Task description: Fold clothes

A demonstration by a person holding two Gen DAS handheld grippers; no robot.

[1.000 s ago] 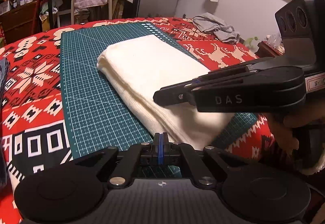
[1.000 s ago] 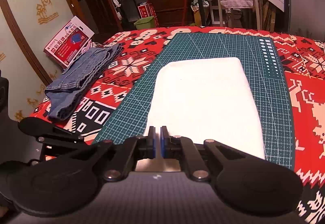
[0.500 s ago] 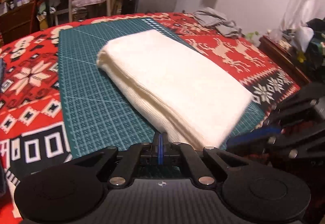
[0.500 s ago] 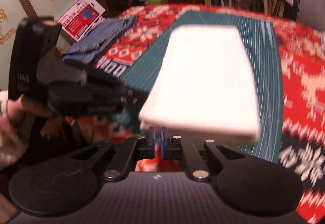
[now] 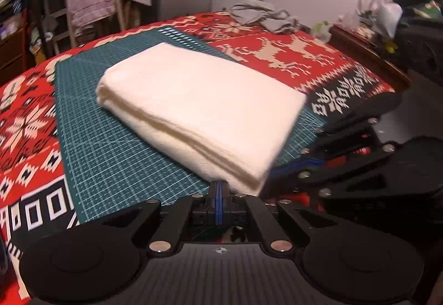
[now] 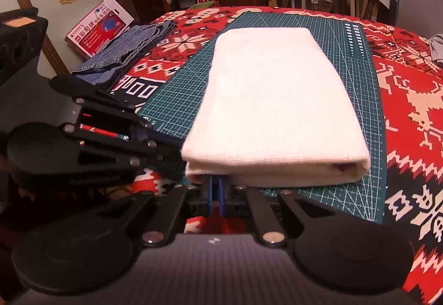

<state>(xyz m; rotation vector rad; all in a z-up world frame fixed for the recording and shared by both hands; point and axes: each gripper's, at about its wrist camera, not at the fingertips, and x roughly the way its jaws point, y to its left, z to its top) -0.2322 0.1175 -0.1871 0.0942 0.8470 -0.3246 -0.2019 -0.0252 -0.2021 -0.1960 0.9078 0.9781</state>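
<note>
Folded cream cloth [image 5: 199,108] lies as a thick, layered rectangle on the green cutting mat [image 5: 110,155], which is spread over a red patterned blanket [image 5: 293,61]. The landmark is the mat: the cloth occupies its middle, with its near end at the mat's front edge and its far end short of the mat's back edge.

Left gripper [image 5: 219,188] is level and low at the front of the mat, pointing along the cloth toward the cloth's near left corner. Its blue pads are pressed together, and the cloth edge sits at or just over their tips; whether any fabric is pinched between them cannot be told.

Right gripper [image 6: 215,183] is also low and level at the front of the mat. Its pads stand almost together, a narrow slit between them, and their tips go under the overhanging front hem of the cloth; a hold on the cloth cannot be confirmed. In the left wrist view the right gripper appears at the mat's right front corner, angled in toward the cloth corner; in the right wrist view the left gripper appears off the mat's left front corner, angled likewise.

Folded jeans [image 6: 124,53] lie on the blanket left of the mat. A crumpled grey garment [image 5: 263,15] lies beyond the mat's far right corner.
</note>
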